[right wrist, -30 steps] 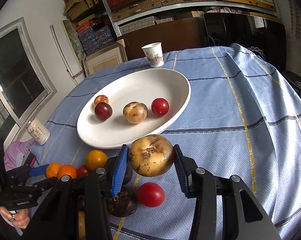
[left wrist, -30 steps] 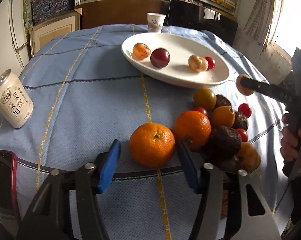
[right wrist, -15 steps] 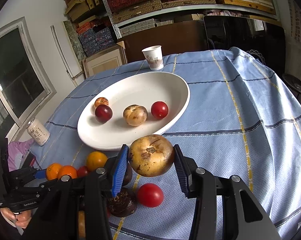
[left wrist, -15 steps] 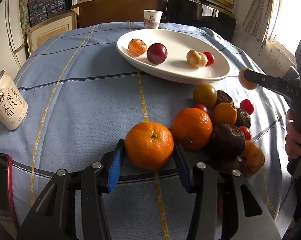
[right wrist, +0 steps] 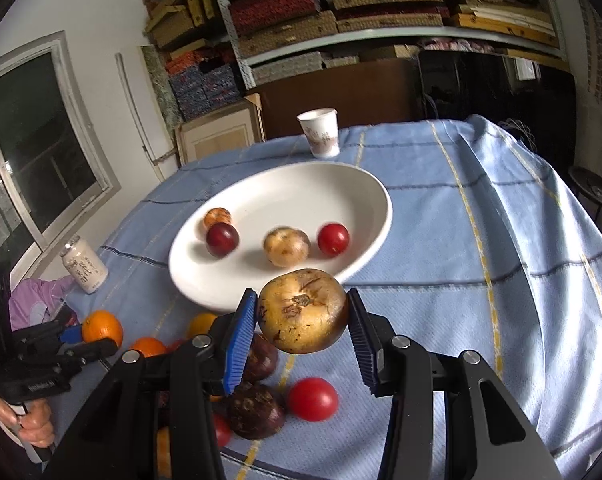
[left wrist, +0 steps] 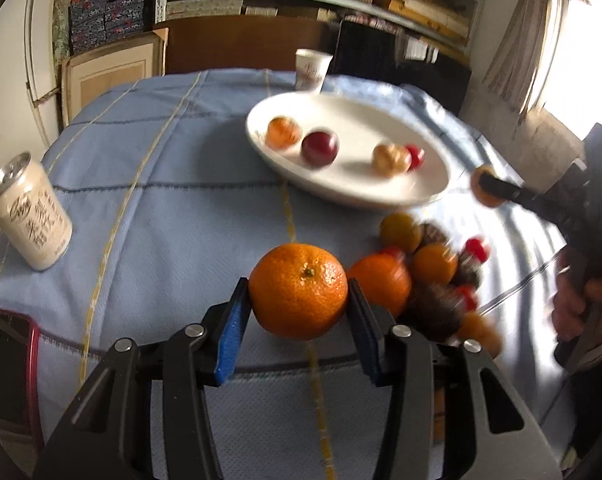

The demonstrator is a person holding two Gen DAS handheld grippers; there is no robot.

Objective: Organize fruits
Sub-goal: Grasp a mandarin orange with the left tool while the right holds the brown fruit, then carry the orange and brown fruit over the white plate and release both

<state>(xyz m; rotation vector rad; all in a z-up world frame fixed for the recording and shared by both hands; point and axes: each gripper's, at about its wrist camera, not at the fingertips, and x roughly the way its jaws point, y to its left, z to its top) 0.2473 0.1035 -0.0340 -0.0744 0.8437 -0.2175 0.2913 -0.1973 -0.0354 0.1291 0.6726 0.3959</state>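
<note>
Two hand-held tools at work over a round worktop [right wrist: 441, 208] draped in a pale blue cloth with yellow and dark lines: the left tool [left wrist: 297, 320] pinches a bright orange mandarin with a green stem scar [left wrist: 299, 290] between its blue pads [left wrist: 231, 334], both pads pressing on the peel and the fruit clear of the cloth. The right tool [right wrist: 303, 328] clamps a tan, brown-blotched round fruit [right wrist: 303, 310] the same way and holds it just short of the near rim of the wide white oval ceramic plate [right wrist: 365, 188].

Four small fruits already lie in the plate: an orange-striped one, a dark red plum-like one, a pale tan one and a bright red one. The unsorted heap of oranges, red tomatoes and dark purple-brown fruits [left wrist: 429, 276] sits on the cloth just beside the plate's near edge. A white drinks can with dark lettering [left wrist: 31, 216] stands well apart on the left, and a white paper cup [right wrist: 320, 132] stands beyond the plate.

The step in hand appears to be carrying both fruits to the plate. Done well, each tool would clear the rim before lowering, aim for bare white glaze away from the four fruits, and let go only once the fruit rests on the plate, since round fruit is likely to roll. The grip on the mandarin should stay light, as its peel probably gives. With both tools heading for one plate, going one at a time would avoid a collision.
</note>
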